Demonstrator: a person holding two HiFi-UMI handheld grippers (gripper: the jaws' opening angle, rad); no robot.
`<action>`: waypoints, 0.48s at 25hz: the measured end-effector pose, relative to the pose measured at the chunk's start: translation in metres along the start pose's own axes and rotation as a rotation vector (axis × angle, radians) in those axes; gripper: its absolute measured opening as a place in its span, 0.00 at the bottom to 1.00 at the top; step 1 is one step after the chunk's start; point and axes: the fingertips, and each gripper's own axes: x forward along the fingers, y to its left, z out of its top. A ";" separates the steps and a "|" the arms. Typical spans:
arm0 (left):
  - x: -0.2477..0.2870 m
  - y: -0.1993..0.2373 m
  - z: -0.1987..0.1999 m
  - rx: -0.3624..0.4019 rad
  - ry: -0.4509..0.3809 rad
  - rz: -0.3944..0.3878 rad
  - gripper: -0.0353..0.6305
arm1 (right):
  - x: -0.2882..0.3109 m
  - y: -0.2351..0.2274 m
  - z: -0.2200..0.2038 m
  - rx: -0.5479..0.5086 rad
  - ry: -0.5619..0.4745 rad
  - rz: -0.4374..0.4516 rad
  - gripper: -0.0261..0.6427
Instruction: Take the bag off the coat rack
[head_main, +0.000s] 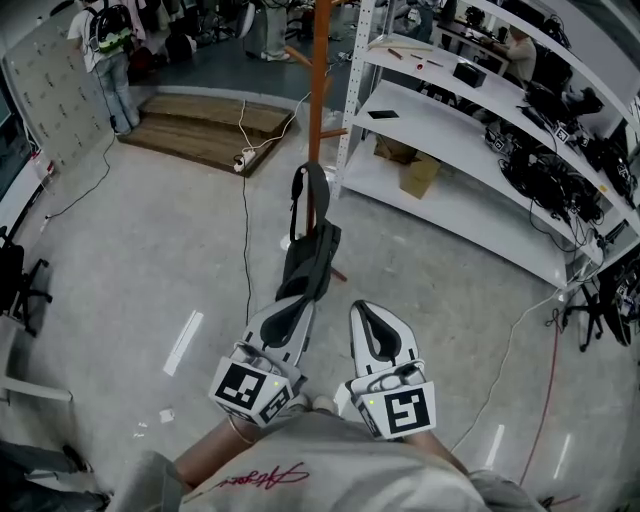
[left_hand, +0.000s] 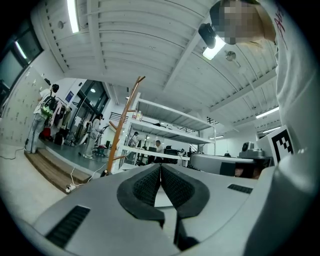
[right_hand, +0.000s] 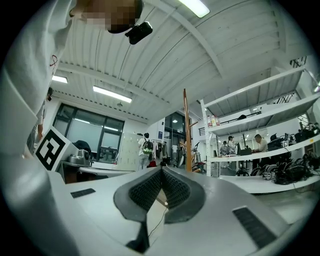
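Tongs both closed, nothing in them: left tongs (head_main: 290, 308) and right tongs (head_main: 368, 312) level, side by side. Bag (head_main: 308, 255) hangs by its strap on rack (head_main: 318, 90), ahead of them. Approach step, I judge. Next — open, take strap, lift clear.

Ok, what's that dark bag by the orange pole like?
The bag is dark grey, soft like fabric, long and narrow, with a looped strap on top. It hangs against the orange coat rack pole. Its lower end shows just beyond the shut left tool; whether they touch can't be told.
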 end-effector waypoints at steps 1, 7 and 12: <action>0.000 0.001 0.000 -0.002 0.001 0.004 0.08 | 0.000 0.000 0.001 0.010 -0.015 0.006 0.06; 0.005 0.000 0.000 -0.006 -0.006 0.032 0.08 | -0.001 -0.012 0.005 -0.005 -0.043 -0.001 0.06; 0.011 -0.003 -0.002 -0.006 -0.022 0.054 0.08 | -0.002 -0.024 0.001 -0.007 -0.049 0.005 0.06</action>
